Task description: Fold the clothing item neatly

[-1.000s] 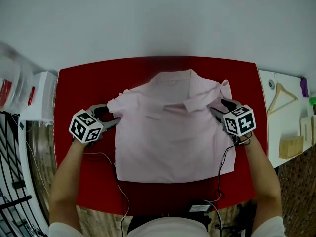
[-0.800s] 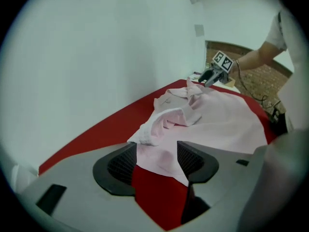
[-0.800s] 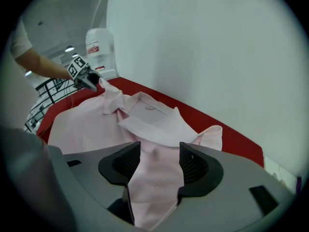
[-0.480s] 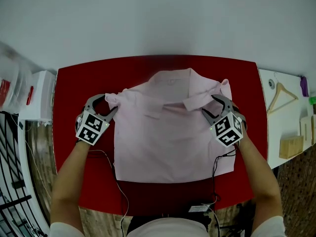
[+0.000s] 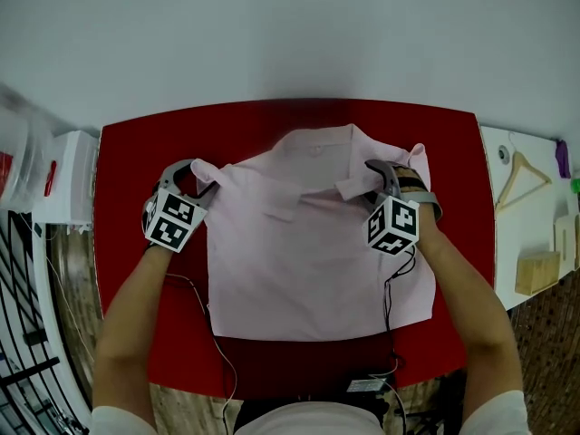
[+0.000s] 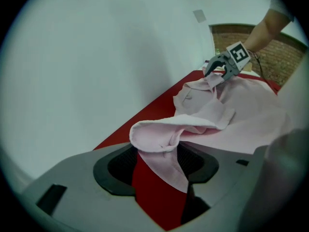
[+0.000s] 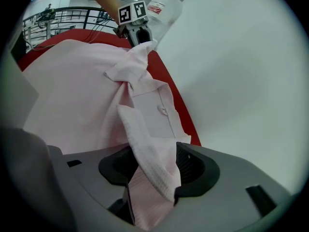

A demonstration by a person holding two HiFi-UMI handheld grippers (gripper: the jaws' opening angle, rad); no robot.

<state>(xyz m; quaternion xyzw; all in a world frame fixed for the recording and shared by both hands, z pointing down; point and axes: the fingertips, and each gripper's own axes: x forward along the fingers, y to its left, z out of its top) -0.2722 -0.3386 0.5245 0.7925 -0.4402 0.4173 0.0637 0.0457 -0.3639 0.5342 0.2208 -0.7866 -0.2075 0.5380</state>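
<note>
Head view: my pink shirt (image 5: 308,243) lies flat mid-table (image 5: 127,152), collar toward the far edge, hem toward me, bare red at both sides.

Left gripper view: my left gripper (image 6: 159,166) gapes, unclenched, around the left sleeve (image 6: 154,134).

Right gripper view: my right gripper (image 7: 153,166) likewise stands released around the right sleeve (image 7: 145,139).

the head camera looked steeply down on the whole red table (image 5: 127,152). each gripper camera sat low and close behind its own jaws, facing across the pink shirt (image 5: 308,261): the left toward the right gripper (image 6: 218,71), the right toward the left gripper (image 7: 140,36). all three shared the shirt.
</note>
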